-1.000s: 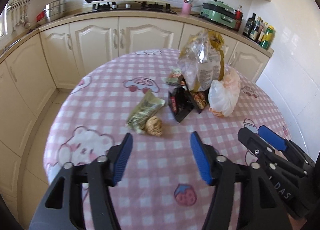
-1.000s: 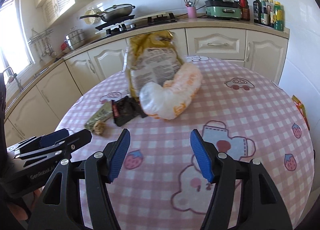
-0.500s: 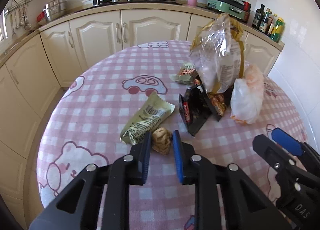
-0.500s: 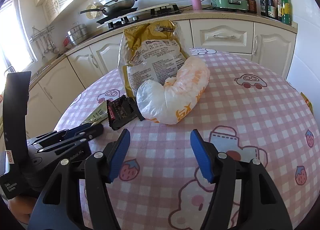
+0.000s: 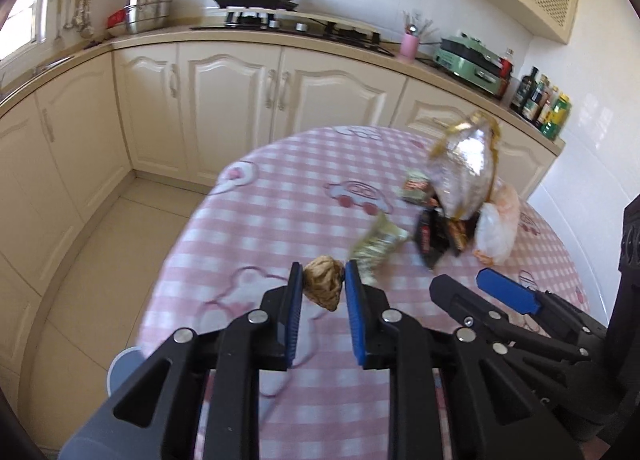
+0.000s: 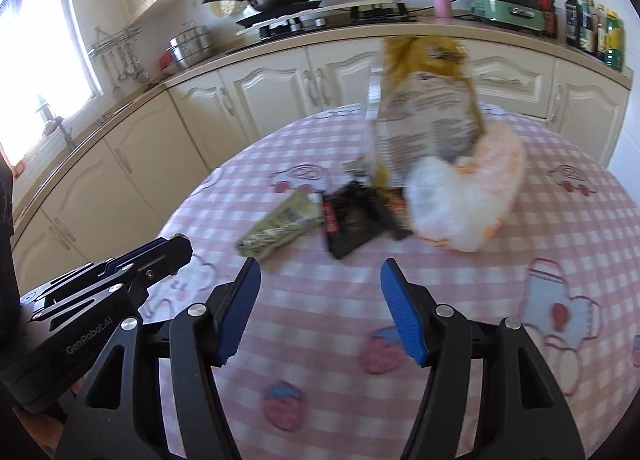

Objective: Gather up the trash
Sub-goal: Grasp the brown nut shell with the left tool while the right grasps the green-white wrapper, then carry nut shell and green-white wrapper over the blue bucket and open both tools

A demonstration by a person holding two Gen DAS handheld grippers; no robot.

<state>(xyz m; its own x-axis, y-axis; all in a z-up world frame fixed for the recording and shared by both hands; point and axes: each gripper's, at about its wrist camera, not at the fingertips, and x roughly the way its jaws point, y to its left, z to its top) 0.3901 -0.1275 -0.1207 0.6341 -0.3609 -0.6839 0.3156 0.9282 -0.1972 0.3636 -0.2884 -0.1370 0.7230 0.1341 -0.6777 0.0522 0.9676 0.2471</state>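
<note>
Cream kitchen cabinets and a counter with a hob line the background. In front of them stands a round table under a pink-and-white checked cloth printed with cartoon figures.

Largest item on it: a tall gold-and-clear plastic food bag, standing upright. A white-and-orange thin plastic carrier bag leans against its base. Beside that lie black foil snack wrappers, then an olive-green flattened snack wrapper. All of this remains on the table, uncollected.

Your left gripper is clenched on a small crumpled brown paper ball, pinched between the blue pads near their tips and, by the look of it, lifted clear of the cloth near the table's edge. Your right gripper is released, jaws wide apart and holding nothing, hovering over the cloth short of the black wrappers.

Step in hand, as judged: carrying the ball off to a bin.
- Hold the squeeze steady; the ball sits far forward in the pads and could slip out.
- Keep the left gripper level while you move.
- Line the right gripper up on the olive wrapper for the next pick.

Items not verifiable:
- No bin is clearly in view; a blue-grey rounded shape low at the left wrist view's edge cannot be identified.
- Both views are motion-blurred, so wrapper print is unreadable.
- A small green wrapper behind the tall bag is partly hidden.
- Whether the ball touches the cloth cannot be confirmed.
</note>
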